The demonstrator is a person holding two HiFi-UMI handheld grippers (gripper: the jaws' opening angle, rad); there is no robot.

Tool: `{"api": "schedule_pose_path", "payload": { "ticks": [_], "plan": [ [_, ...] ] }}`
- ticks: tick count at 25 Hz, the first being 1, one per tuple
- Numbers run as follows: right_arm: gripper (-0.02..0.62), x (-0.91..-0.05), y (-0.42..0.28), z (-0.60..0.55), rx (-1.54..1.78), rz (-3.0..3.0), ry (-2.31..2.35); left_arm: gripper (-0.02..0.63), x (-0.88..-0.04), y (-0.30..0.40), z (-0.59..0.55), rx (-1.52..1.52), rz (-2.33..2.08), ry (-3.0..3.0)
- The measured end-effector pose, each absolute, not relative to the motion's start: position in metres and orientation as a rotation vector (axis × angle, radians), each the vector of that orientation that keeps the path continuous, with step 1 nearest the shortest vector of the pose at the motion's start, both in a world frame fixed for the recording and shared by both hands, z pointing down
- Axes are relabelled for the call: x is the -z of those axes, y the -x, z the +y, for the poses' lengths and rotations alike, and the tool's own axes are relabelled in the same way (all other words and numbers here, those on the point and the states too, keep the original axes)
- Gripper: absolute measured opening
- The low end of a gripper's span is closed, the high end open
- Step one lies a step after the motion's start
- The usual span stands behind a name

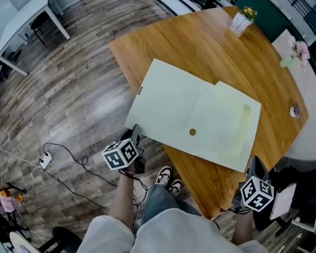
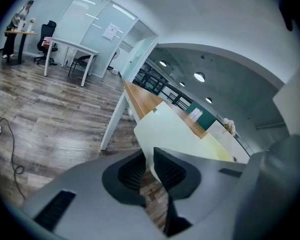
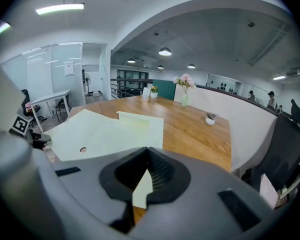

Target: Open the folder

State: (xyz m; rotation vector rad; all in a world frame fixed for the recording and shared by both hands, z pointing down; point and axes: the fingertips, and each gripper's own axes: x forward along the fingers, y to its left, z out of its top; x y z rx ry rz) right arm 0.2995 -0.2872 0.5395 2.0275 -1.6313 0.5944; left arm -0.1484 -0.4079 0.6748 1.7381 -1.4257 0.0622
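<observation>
Head view: the pale yellow folder (image 1: 195, 115) lies spread open on the wooden counter (image 1: 200, 46), and its near left part overhangs the counter's edge.
Left gripper (image 1: 136, 133): sits at the folder's near left corner, beyond the counter's edge, pointing forward and down from a bare forearm (image 1: 124, 204).
Left fingers (image 2: 170, 171): slightly parted, with the folder's corner running between them unclamped.
Right gripper (image 1: 253, 166): sits at the folder's near right corner, angled forward and down.
Right fingers (image 3: 162, 171): clenched on that folder corner.

Folder (image 1: 195, 115) flat on table (image 1: 210, 46)
</observation>
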Motion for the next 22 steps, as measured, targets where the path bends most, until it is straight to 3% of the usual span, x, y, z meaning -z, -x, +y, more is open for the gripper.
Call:
{"api": "schedule_pose_path", "payload": {
  "ticks": [22],
  "plan": [
    [0.002, -0.511, -0.324, -0.251, -0.583, -1.64, -2.155, 0.094, -0.594, 0.136, -0.398, 0.041, -1.412, -1.886]
  ]
}}
